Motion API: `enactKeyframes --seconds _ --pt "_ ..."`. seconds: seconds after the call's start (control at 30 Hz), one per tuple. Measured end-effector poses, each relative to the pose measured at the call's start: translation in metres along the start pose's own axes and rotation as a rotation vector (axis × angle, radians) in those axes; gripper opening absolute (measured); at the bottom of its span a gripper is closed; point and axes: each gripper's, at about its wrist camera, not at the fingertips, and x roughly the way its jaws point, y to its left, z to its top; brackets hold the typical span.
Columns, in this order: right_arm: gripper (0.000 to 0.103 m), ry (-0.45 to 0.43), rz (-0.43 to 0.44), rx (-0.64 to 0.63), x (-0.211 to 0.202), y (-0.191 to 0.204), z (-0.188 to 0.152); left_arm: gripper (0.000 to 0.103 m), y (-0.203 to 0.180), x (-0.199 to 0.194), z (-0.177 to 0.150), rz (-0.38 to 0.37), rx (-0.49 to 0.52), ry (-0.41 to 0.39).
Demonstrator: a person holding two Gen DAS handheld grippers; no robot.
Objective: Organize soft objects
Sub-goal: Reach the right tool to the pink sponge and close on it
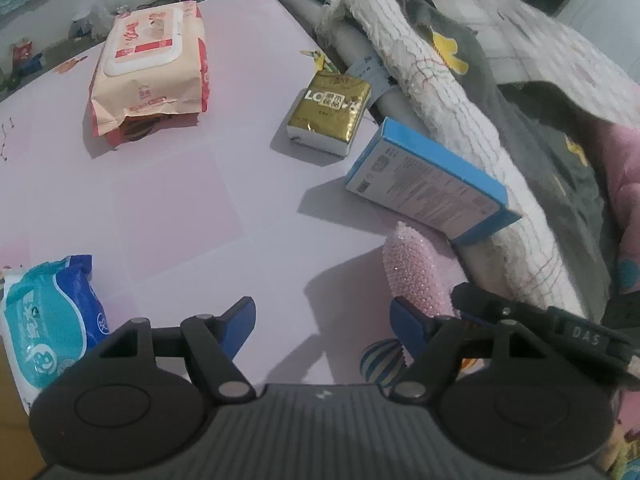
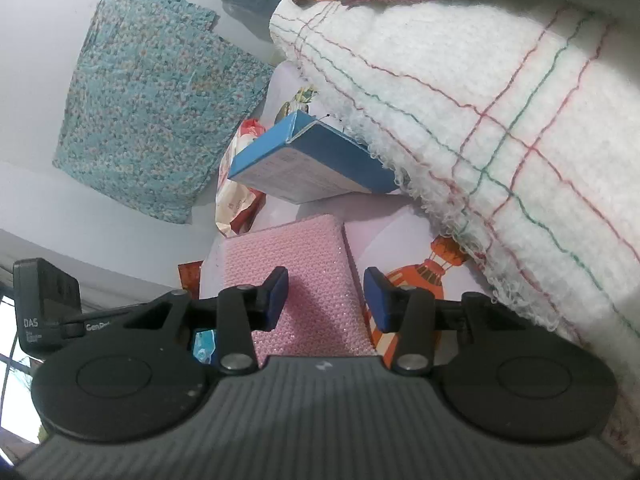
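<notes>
Left wrist: left gripper [image 1: 323, 326] jaws apart, empty, above table [image 1: 168, 200]; pink sponge [image 1: 416, 272] just beside right finger.

Right wrist: right gripper [image 2: 326, 296] jaws apart over sponge [image 2: 288, 248], pads probably not touching. Centre both pads on sponge edges, squeeze gently, avoid blue box [image 2: 308, 168].

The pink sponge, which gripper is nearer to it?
Right. The right gripper hangs directly over the pink sponge, jaws open; the left gripper sits beside it, over bare table.
</notes>
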Motion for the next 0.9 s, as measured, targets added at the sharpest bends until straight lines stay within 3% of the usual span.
enactKeyframes --seconds 0.13,0.23,0.47,0.57,0.9 --pt "0.041 0.006 0.004 0.006 0.006 -0.002 0.002 0.083 0.009 -0.009 0.001 -0.038 -0.077 -0.048" --pt "0.041 0.013 0.009 0.01 0.007 -0.002 0.003 0.084 0.008 -0.011 0.003 -0.045 -0.067 -0.053" --pt "0.041 0.048 0.033 0.037 0.011 -0.005 0.005 0.088 -0.017 0.017 -0.005 -0.042 0.1 0.087" --pt "0.041 0.065 0.028 0.031 0.015 -0.002 0.006 0.088 -0.022 0.034 -0.01 -0.045 0.122 0.143" --pt "0.041 0.134 0.004 -0.007 0.037 0.015 0.007 0.088 -0.034 0.056 -0.016 -0.045 0.156 0.191"
